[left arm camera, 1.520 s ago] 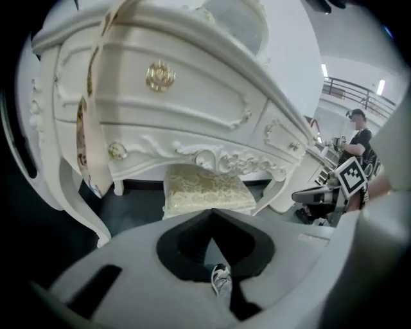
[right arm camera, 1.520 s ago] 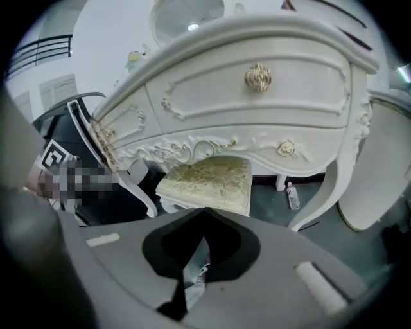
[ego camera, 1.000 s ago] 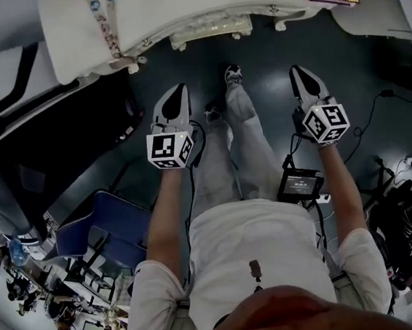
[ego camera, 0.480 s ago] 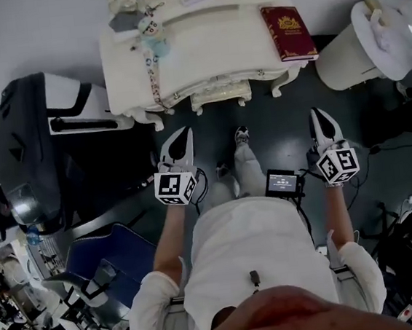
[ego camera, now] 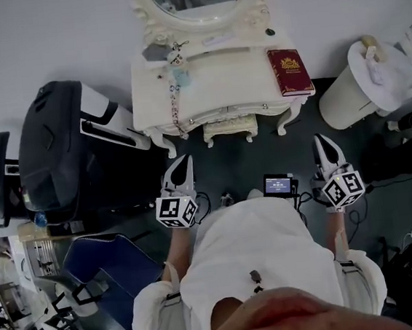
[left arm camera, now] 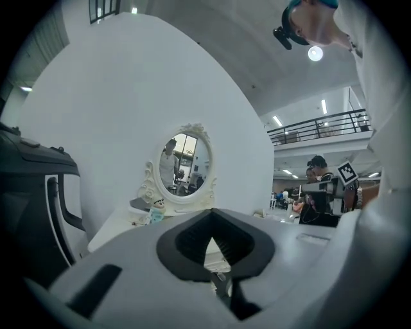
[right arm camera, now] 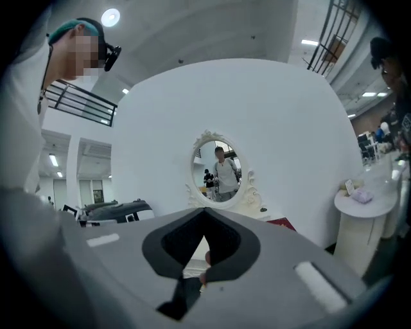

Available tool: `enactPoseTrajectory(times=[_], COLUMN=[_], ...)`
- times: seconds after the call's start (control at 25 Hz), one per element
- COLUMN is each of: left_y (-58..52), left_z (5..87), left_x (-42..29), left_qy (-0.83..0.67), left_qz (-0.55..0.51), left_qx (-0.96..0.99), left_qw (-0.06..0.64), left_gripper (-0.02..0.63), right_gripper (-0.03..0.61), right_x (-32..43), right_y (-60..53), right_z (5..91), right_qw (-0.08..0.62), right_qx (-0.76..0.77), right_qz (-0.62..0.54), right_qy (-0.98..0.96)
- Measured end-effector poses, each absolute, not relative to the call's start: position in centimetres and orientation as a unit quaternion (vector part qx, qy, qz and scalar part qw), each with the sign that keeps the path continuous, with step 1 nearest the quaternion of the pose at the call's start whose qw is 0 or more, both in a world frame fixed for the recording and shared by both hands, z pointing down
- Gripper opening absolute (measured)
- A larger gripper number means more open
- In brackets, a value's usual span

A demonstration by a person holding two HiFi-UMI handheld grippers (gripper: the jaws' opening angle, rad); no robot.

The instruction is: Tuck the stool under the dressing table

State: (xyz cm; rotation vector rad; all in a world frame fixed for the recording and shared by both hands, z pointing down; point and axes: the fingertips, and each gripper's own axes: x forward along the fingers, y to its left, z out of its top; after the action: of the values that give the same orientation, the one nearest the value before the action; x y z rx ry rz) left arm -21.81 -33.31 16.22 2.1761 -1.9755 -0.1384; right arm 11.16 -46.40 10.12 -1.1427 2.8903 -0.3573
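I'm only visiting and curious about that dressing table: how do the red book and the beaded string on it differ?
The red book is dark, stiff and rectangular; the beaded string is pale, thin and limp. The red book lies flat, wholly on the right side of the top; the beaded string lies on the left and hangs over the front edge. Both rest on the cream dressing table.

I hold my left gripper [ego camera: 181, 163] and my right gripper [ego camera: 321, 142] out level in front of me, side by side and well apart, both pointing straight ahead. Each pair of jaws is pressed together with nothing between them. Behind the jaws sit the left marker cube [ego camera: 176, 210] and the right marker cube [ego camera: 342, 189]. Behind those, my left forearm [ego camera: 173, 255] and right forearm [ego camera: 339, 236] run back toward my body.
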Motion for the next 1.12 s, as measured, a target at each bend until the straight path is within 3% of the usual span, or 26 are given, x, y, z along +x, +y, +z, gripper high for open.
enactPoseTrajectory(times=[0.32,0.68,1.12], left_y=[-33.9,-33.9,-25.2], left_z=[12.3,10.5,16.0], left_x=[-16.2,-3.5,-5.1], left_qy=[-0.68,-0.647,-0.722], left_qz=[-0.076,-0.045,-0.054], left_qx=[0.724,0.758,0.675], left_qw=[0.088,0.072,0.145], left_gripper=[0.008,0.008,0.008], right_gripper=[0.006,0.006,0.006], right_x=[11.4,15.3,12.6], right_y=[-43.3,-39.5,-36.1], right_z=[8.6,11.2,13.8], right_qw=[0.064,0.025,-0.022], right_qx=[-0.32,-0.274,-0.18], right_qz=[-0.168,-0.183,-0.162], right_qy=[0.93,0.944,0.97])
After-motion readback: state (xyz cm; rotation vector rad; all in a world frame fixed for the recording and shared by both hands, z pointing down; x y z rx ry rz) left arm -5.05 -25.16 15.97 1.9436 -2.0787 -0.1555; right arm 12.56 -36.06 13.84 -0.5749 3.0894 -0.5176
